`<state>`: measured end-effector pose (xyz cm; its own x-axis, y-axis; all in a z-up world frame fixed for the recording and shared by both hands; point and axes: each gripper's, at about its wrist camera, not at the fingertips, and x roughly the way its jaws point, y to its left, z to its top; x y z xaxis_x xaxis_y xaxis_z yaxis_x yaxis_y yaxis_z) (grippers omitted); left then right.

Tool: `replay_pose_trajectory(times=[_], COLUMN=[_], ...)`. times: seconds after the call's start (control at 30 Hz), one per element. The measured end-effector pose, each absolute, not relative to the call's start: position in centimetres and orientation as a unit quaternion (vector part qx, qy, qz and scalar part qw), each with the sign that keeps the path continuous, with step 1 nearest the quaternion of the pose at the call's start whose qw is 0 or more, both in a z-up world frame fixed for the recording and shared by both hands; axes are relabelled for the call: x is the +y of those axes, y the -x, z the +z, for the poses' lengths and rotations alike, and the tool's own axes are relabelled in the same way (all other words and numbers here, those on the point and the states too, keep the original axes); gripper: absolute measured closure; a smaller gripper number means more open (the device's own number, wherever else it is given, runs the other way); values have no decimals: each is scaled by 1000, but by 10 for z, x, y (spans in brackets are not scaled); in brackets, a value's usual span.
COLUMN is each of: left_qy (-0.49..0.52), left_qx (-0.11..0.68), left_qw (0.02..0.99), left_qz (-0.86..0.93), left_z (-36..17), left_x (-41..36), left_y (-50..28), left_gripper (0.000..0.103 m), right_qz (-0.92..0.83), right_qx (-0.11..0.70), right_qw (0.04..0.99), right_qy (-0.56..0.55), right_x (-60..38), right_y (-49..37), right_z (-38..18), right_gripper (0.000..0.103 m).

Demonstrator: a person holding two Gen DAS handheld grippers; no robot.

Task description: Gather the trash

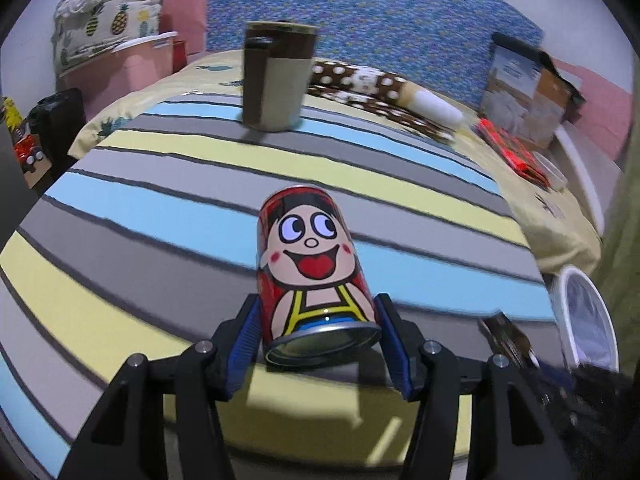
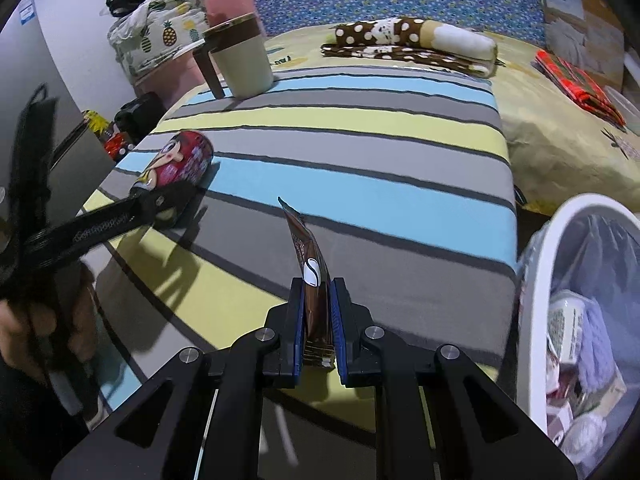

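Note:
A red drink can (image 1: 314, 268) with a cartoon boy's face lies on the striped bed cover between the blue pads of my left gripper (image 1: 320, 324); the pads sit at its sides near the base. The can also shows in the right wrist view (image 2: 176, 168) with my left gripper (image 2: 160, 204) around it. My right gripper (image 2: 317, 308) is shut on a brown snack wrapper (image 2: 310, 264), held upright above the bed. A white trash bin (image 2: 536, 292) with several pieces of litter stands at the bed's right edge; it also shows in the left wrist view (image 1: 584, 320).
A beige and brown mug (image 1: 276, 76) stands at the far side of the striped cover (image 2: 360, 216). A brown polka-dot roll (image 2: 412, 44), a red patterned packet (image 2: 576, 84) and a box (image 1: 524, 92) lie further back. A pink storage tub (image 1: 120, 68) stands left.

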<state>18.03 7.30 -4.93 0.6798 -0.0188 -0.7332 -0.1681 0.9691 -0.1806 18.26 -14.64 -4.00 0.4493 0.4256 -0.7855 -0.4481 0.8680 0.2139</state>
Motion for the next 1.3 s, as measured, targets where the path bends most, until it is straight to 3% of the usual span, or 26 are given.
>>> replay_pose_trajectory(times=[0.37,0.43,0.53,1.2,1.3], left_qy=[94,95,97,118,114], left_qx=[394,396,396,389,388], left_qw=[914,913,912,913,914], left_qz=[-25,-28,-33,-35,-31], left_z=[-39,-39,-39,-54,-59], left_x=[46,45,47,44,42], left_y=[-127,-122,-112,-83,-82], left_gripper=[45,45,44,43,43], right_qz=[256,261,267,238,224], right_qx=[463,460,455,436,431], right_qw=[848,849,849,868,873], right_qy=[10,15,17,22,34], right_x=[-156,-156,-157,-159,-157], right_y=[-165,-161,-156,-150,-149], right_z=[-39,-38,-36,-41,-41], right_gripper=[85,70,59,59,68])
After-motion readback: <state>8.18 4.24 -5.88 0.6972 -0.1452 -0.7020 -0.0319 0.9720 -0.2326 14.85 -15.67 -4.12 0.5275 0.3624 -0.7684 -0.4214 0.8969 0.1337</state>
